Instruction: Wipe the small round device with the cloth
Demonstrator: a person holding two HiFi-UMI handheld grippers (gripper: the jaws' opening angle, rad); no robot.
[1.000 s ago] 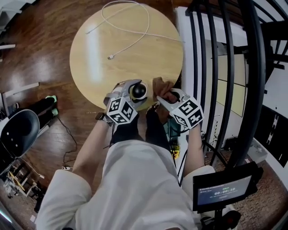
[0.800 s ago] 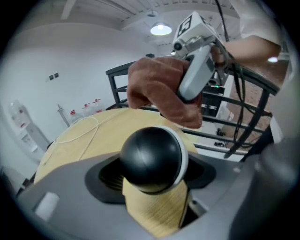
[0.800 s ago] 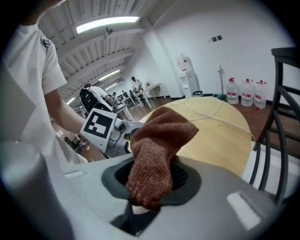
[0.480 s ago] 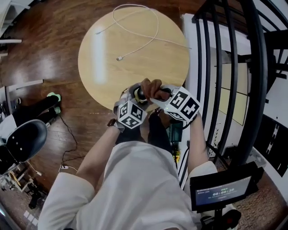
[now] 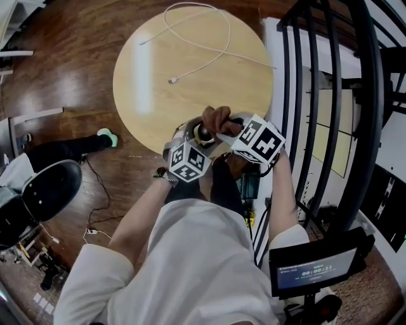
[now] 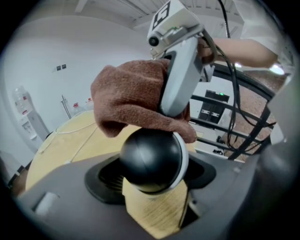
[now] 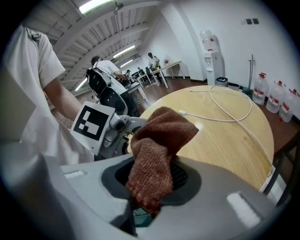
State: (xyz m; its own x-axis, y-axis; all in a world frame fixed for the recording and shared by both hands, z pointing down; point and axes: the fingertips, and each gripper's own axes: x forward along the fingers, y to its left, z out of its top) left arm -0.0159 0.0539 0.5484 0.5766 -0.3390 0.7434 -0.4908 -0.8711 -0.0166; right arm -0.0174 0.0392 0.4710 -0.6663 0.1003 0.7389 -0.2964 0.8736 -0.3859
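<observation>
An open-plan office: a water dispenser with spare bottles, people at long desks, a swivel chair, ceiling strip lights

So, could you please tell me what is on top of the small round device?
The brown cloth, pinched by the right gripper, rests on the device, which the left gripper holds. The device's top beneath it is hidden.

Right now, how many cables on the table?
1. A white cable loops across the far half of the round table, its plug end near the middle. The table's near edge is partly hidden, so another could be missed.
</observation>
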